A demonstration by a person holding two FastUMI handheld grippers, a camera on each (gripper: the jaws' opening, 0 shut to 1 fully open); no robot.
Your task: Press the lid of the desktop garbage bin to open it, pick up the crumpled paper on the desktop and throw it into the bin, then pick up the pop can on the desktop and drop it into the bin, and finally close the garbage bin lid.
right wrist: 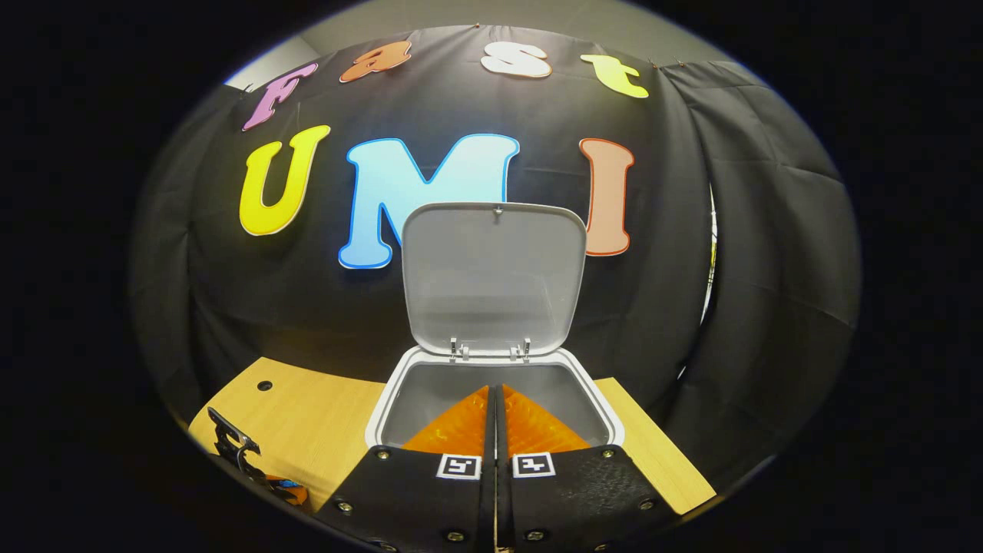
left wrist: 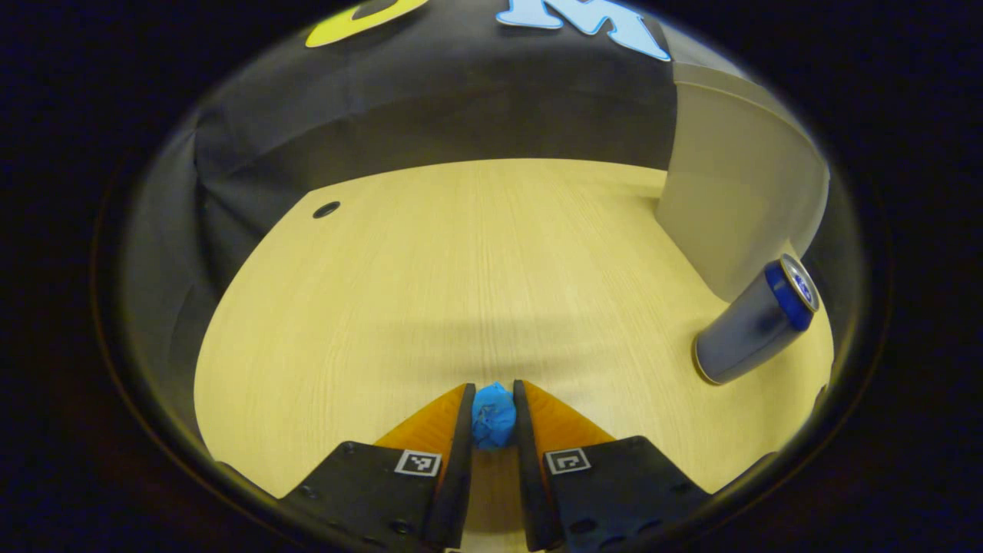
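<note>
A small blue crumpled paper [left wrist: 494, 415] sits between the fingers of my left gripper [left wrist: 491, 388], which is shut on it low over the wooden desktop [left wrist: 461, 269]. The pop can [left wrist: 756, 322], grey with a blue top band, stands to the right, beside the bin's pale wall [left wrist: 737, 192]. In the right gripper view the bin [right wrist: 384, 407] is open, its lid [right wrist: 495, 276] standing upright at the back. My right gripper [right wrist: 495, 388] hangs shut over the bin's opening with nothing in it. The left gripper [right wrist: 234, 449] shows at the desk's near left edge.
A round cable hole [left wrist: 326, 209] lies at the desk's far left corner and also shows as the hole [right wrist: 264, 385] in the right gripper view. Black cloth walls close the desk in behind and at the sides. Bare wood stretches ahead of the left gripper.
</note>
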